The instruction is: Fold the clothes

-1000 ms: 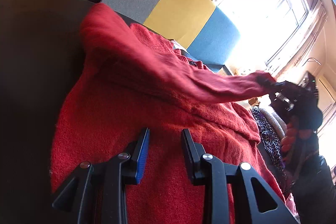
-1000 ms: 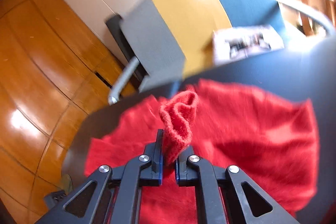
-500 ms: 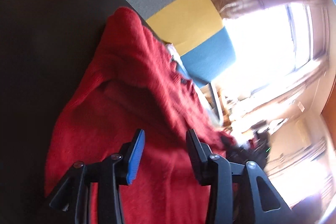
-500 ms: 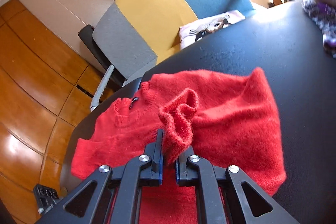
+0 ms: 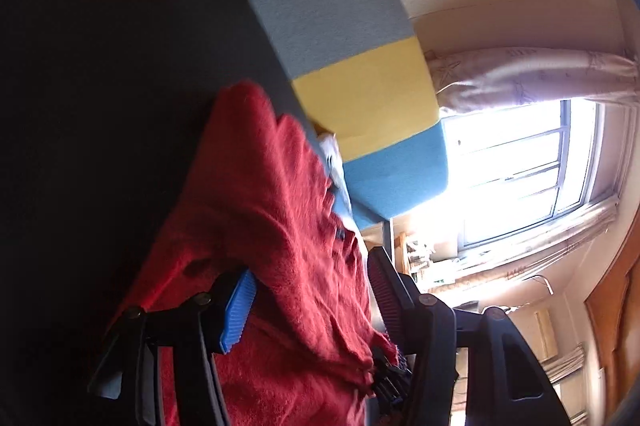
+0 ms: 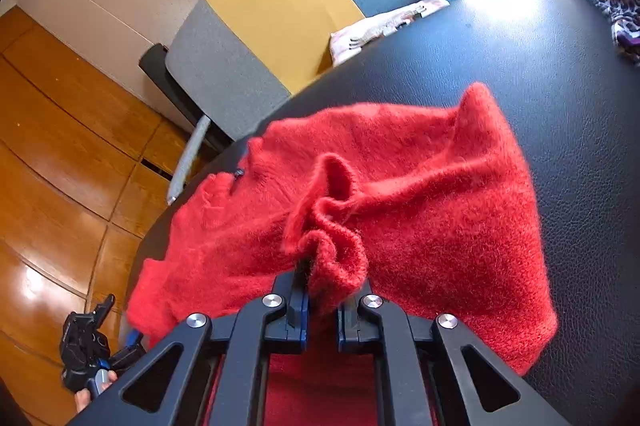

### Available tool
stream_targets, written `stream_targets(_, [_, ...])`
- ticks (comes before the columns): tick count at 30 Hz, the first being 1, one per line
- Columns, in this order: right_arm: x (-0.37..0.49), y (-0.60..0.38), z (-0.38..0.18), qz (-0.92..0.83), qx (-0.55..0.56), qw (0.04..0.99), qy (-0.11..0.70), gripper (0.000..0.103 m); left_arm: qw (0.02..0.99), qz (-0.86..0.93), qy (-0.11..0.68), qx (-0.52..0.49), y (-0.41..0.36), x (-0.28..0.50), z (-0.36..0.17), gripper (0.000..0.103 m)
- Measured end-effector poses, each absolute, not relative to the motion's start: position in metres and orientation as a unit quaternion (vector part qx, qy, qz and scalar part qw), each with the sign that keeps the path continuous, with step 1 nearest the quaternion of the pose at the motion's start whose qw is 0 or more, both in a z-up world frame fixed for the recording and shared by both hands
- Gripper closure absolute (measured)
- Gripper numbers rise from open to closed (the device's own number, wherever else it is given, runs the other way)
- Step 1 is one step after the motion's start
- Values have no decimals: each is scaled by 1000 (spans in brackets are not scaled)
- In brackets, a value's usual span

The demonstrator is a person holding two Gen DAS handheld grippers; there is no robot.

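a: now that the sleeve's cuff (image 6: pixel 332 250) is down on the body of the red sweater (image 6: pixel 420 194), where does that leave us?
b: a second ago the right gripper (image 6: pixel 322 310) held it up in the air; now it sits low over the sweater, fingers still clamped on that bunched cuff
a: and the left gripper (image 5: pixel 308 306)?
b: its jaws are opening, nothing pinched, sweater just lying beneath them. it has rolled and swung along the edge since before
a: where's the sweater itself?
b: spread on the black table (image 6: pixel 560 86), near the striped chair (image 6: pixel 280 10)
a: so the sleeve fold looks nearly laid; i'd judge letting go comes next
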State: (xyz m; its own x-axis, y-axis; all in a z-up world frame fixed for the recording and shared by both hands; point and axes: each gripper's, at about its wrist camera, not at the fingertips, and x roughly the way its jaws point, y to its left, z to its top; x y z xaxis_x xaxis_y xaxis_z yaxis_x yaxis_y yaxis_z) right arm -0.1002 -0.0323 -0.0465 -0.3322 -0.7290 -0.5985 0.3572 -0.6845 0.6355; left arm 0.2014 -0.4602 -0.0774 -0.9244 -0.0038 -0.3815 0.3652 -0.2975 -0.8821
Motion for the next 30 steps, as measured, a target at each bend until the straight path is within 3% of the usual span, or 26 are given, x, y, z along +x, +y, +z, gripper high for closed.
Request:
stream_targets(5, [-95, -26, -36, -800, 448, 345, -203, 93, 168, -811, 534, 167, -465, 220, -62, 50])
stream_targets(10, [-96, -31, -44, -802, 463, 333, -179, 93, 150, -813, 527, 197, -453, 218, -65, 49])
stream_targets(14, [-99, -27, -50, -780, 471, 349, -218, 88, 140, -794, 557, 199, -458, 220, -78, 48])
stream_targets(16, [-101, -26, -52, -770, 474, 358, -234, 79, 137, -776, 582, 201, -465, 215, -89, 48])
stream_targets(19, [-103, -36, -49, -771, 480, 359, -215, 78, 147, -752, 615, 185, -473, 211, -98, 50])
stream_targets(20, [-102, -41, -46, -774, 480, 360, -202, 78, 155, -757, 609, 179, -472, 211, -95, 52])
stream_targets(21, [-102, -45, -44, -778, 479, 360, -188, 79, 163, -765, 599, 173, -470, 212, -91, 62])
stream_targets(22, [-99, -48, -39, -786, 474, 358, -171, 87, 174, -778, 578, 176, -466, 212, -84, 75])
stream_targets(23, [-96, -51, -33, -794, 464, 361, -156, 92, 182, -791, 554, 184, -462, 211, -78, 80])
stream_targets(30, [-87, -40, -24, -822, 438, 346, -111, 94, 217, -809, 466, 285, -441, 209, -84, 86])
